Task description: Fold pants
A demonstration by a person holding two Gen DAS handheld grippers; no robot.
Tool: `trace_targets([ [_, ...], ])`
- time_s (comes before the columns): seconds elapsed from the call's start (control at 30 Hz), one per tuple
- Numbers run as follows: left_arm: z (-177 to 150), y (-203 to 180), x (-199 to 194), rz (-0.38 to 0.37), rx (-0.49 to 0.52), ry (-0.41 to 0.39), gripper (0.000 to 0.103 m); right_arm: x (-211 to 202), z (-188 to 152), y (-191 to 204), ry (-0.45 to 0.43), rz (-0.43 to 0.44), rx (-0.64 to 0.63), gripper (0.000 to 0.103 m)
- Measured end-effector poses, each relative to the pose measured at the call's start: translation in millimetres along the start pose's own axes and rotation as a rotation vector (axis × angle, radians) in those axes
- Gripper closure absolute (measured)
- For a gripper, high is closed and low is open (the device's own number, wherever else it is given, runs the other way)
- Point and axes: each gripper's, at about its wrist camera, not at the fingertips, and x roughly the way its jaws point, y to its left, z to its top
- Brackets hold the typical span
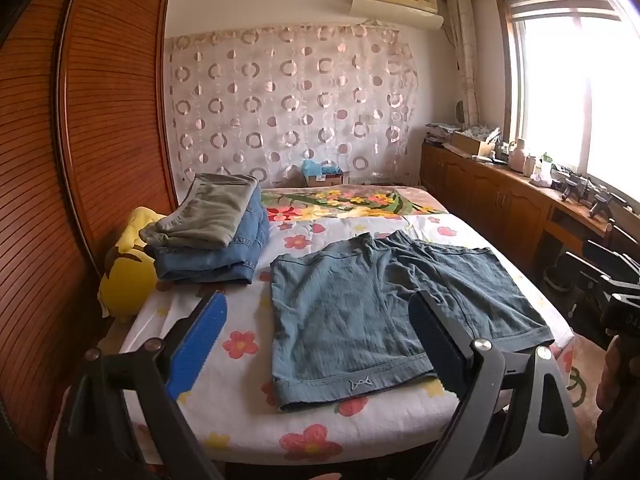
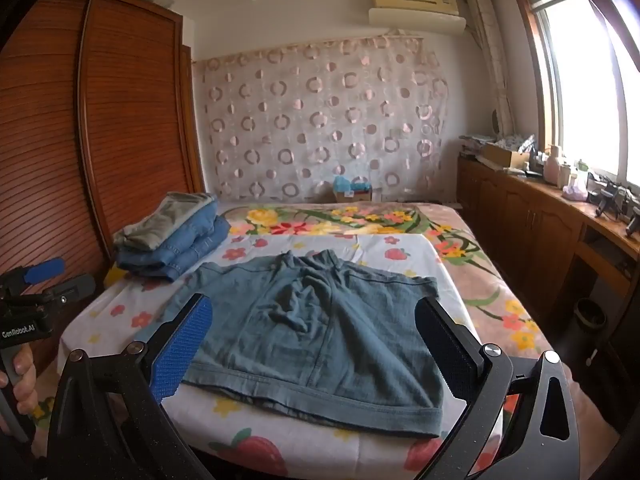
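Note:
A pair of teal-blue shorts [image 1: 360, 312] lies spread flat on the flowered bed sheet, leg hems toward me and waistband away; it also shows in the right wrist view [image 2: 320, 328]. My left gripper [image 1: 316, 344] is open and empty, held above the near edge of the bed over the shorts' left leg. My right gripper [image 2: 316, 348] is open and empty, held above the near hem of the shorts. The left gripper's body shows at the left edge of the right wrist view [image 2: 36, 300], and the right gripper's body at the right edge of the left wrist view [image 1: 612, 280].
A stack of folded clothes, grey-green on blue denim [image 1: 212, 232], sits at the bed's far left [image 2: 172, 236]. A yellow plush [image 1: 128, 272] lies beside it by the wooden wardrobe [image 1: 80, 160]. A low wooden cabinet [image 1: 500, 196] with clutter runs along the right under the window.

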Motion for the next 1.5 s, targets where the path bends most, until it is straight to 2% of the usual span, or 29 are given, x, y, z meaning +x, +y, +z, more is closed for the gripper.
trace_targets([
  [1.33,-1.5,-0.9,0.2,-0.001,-0.001,0.001,0.01,-2.6,0.7,1.2,0.001,0.001,0.002,0.0],
  [1.5,-11.8,-4.2,6.3,-0.002,-0.005,0.015,0.01,7.1,-2.2,-0.8,0.012,-0.004,0.008,0.0],
])
